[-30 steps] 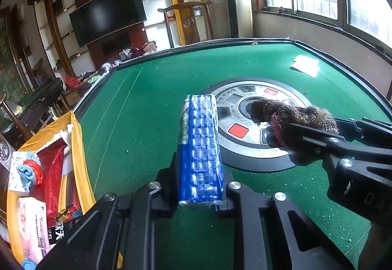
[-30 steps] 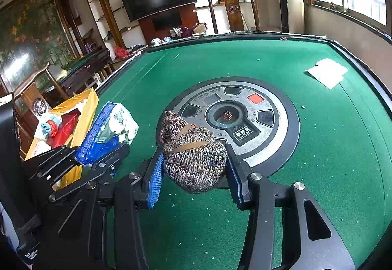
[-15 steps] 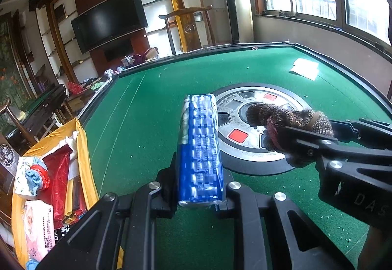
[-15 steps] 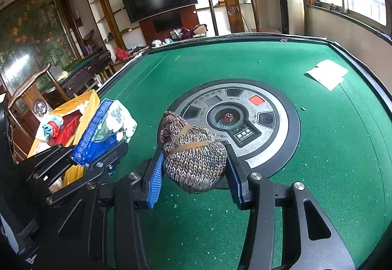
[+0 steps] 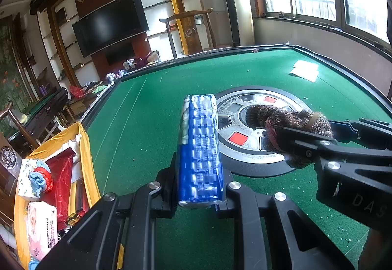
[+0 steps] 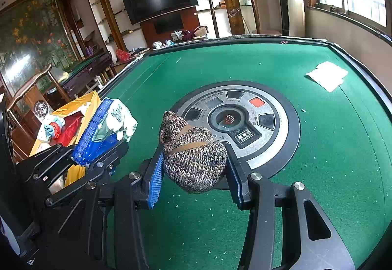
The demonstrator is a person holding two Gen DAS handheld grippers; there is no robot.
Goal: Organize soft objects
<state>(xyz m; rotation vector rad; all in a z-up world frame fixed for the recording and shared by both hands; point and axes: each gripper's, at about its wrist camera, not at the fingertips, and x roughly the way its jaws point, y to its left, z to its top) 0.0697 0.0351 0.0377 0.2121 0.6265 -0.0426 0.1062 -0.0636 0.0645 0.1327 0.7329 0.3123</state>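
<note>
My left gripper (image 5: 199, 186) is clamped on a blue tissue pack (image 5: 199, 147), which stands on edge between the jaws and points away from me over the green table (image 5: 152, 123). Seen from my right wrist camera, the same pack (image 6: 103, 128) shows its white and clear printed face, and the left gripper (image 6: 98, 155) holds it above the near left edge of the table (image 6: 330, 147).

My right gripper (image 6: 194, 167) is closed on a brown knitted bundle (image 6: 193, 159) with a tan band round it; the blue pads (image 6: 156, 179) press into its sides. The bundle hangs just off the felt, over the near rim of the round control panel (image 6: 269, 137) in the middle of the table. From the left wrist camera the bundle (image 5: 289, 123) and the right gripper (image 5: 306, 142) sit just to the right of the pack, near it but not touching.

A white paper (image 6: 327, 75) lies towards the far right corner of the table. Beyond the left edge stands a yellow box (image 5: 85, 167), holding a red bag (image 5: 61, 184) and a pink wipes pack (image 5: 41, 230).
</note>
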